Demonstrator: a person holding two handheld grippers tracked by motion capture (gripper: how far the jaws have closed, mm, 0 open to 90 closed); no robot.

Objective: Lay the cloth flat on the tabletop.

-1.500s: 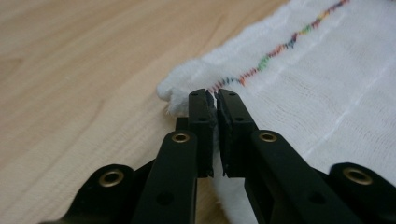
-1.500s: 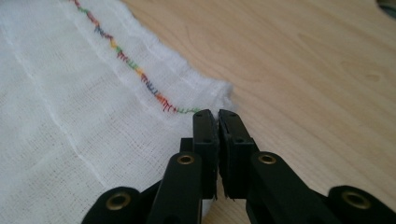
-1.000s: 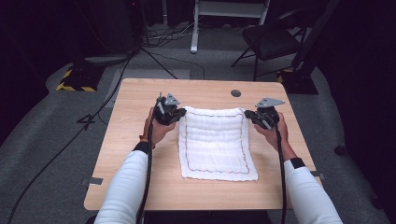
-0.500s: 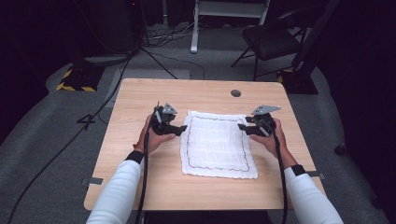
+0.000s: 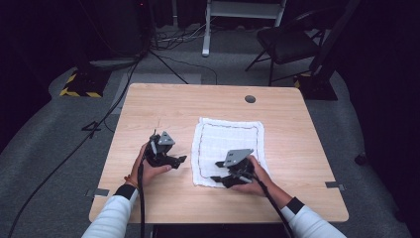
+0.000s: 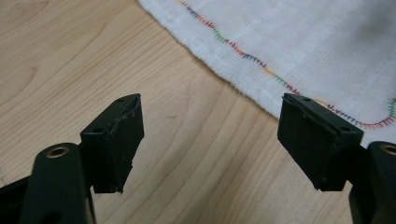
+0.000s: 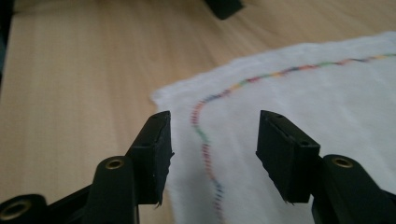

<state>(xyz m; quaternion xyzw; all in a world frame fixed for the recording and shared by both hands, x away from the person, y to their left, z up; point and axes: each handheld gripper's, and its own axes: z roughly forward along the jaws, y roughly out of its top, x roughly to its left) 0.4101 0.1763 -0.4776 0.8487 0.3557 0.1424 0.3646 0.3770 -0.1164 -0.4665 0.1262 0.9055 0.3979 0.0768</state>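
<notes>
On a light wooden surface in a dark room, a white stitched-edge cloth is laid flat, long axis near-to-far, while the left claw and right claw, just opened, are held spread and empty.

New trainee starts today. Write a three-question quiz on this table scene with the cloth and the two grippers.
1. True or false: the left gripper is clamped on the white cloth.
2. Which gripper hangs over the cloth's near edge: A left, B right?
3. Fill in: the cloth's stitched border is ____.

Key
1. False: its fingers stand apart over the bare wooden table, having just opened.
2. B.
3. Multicoloured.
</notes>
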